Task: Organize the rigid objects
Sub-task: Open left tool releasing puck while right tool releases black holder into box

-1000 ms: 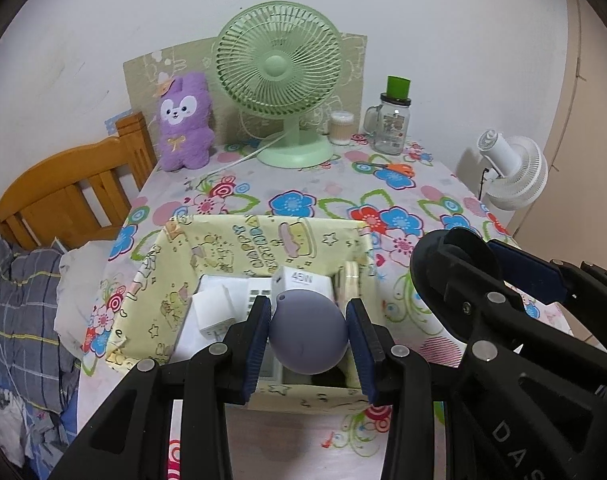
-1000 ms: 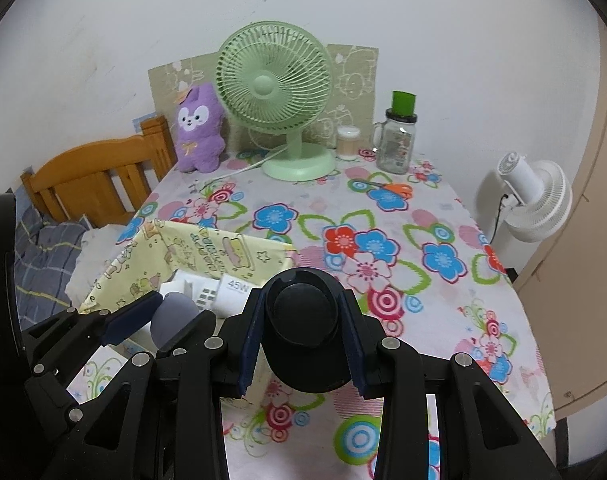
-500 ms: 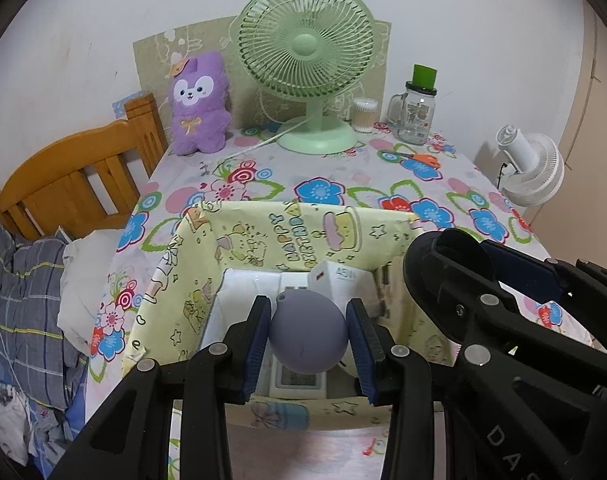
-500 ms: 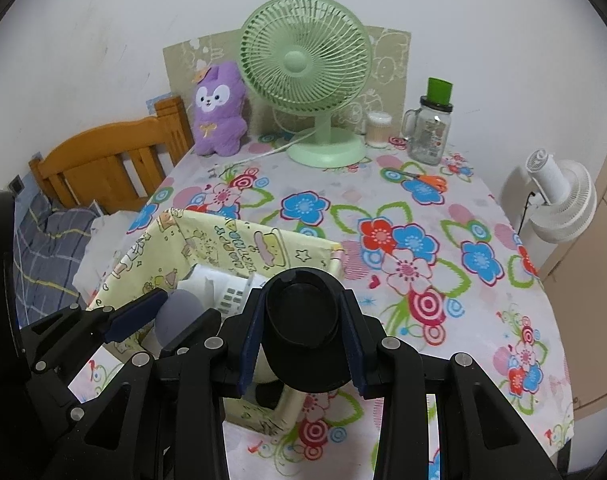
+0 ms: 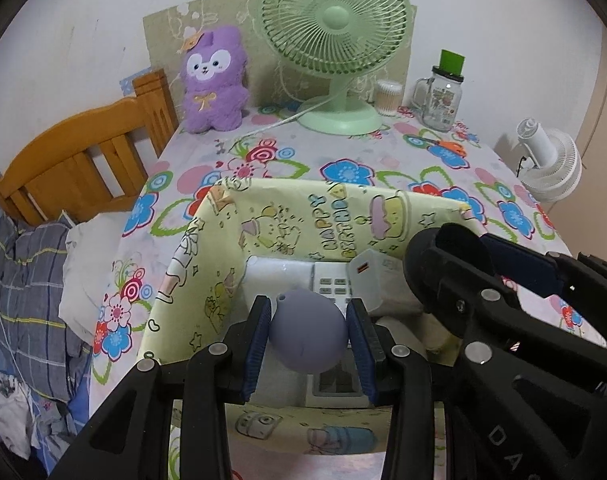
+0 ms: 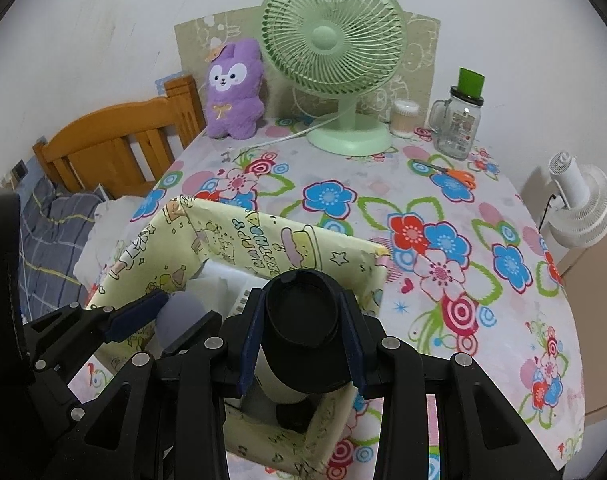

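Both grippers hang over the open yellow box (image 5: 287, 224), which fills the lower centre of each view on the flowered counter (image 6: 443, 208), so what they carry can go straight down through its open top. The left gripper (image 5: 308, 340) has its jaws closed on a grey-lilac ball (image 5: 308, 330), pinched at its widest part from both sides so that it cannot roll out; it sits at lower centre of the left wrist view, above the white things already lying in the box, among them a keypad device (image 5: 330, 285) and a white charger block (image 5: 365, 276). The ball is round, with no long axis to speak of, and only a small hole near its upper left edge gives it a facing. The right gripper (image 6: 302, 328) has its jaws closed on a black cylinder (image 6: 303, 332) across its width. Its open mouth faces up and away toward the top of the frame, and its long axis runs from that rim down toward the camera, tilted rather than upright. It hangs over the box's near right corner, probably because that corner has room left. Whether either object already touches the contents below, I cannot tell.
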Tool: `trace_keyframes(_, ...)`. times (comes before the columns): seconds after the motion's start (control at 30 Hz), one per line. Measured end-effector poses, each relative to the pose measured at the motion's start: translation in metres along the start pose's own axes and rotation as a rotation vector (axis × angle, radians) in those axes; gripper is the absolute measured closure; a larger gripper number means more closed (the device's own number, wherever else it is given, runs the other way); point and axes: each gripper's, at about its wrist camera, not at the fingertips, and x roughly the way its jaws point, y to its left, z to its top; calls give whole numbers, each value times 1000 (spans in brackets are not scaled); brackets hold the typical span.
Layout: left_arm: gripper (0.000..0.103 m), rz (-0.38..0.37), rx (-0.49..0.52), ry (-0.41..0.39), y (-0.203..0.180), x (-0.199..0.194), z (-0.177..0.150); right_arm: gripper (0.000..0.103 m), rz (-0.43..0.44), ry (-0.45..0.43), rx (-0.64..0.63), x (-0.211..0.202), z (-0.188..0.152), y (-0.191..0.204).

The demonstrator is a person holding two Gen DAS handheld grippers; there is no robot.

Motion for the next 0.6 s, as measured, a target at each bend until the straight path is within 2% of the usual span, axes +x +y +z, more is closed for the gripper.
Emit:
trace_keyframes(0.13,63,9,3,16,6,5,-1,62,21,9,-12,8,4,5)
trace_keyframes(0.2,55,10,12,24,7,8,-1,62,33,15,-12,12,6,6)
trace_keyframes(0.27,37,16,20,35,10,11,0,63,47,26,-13,18,7,8)
trace_keyframes(0.43,22,30,27,36,15,15,0,63,86,61,-16,33,10,13)
trace_keyframes(0.6,21,-19,19,49,19,14,3,63,127,86,-21,42,14,17)
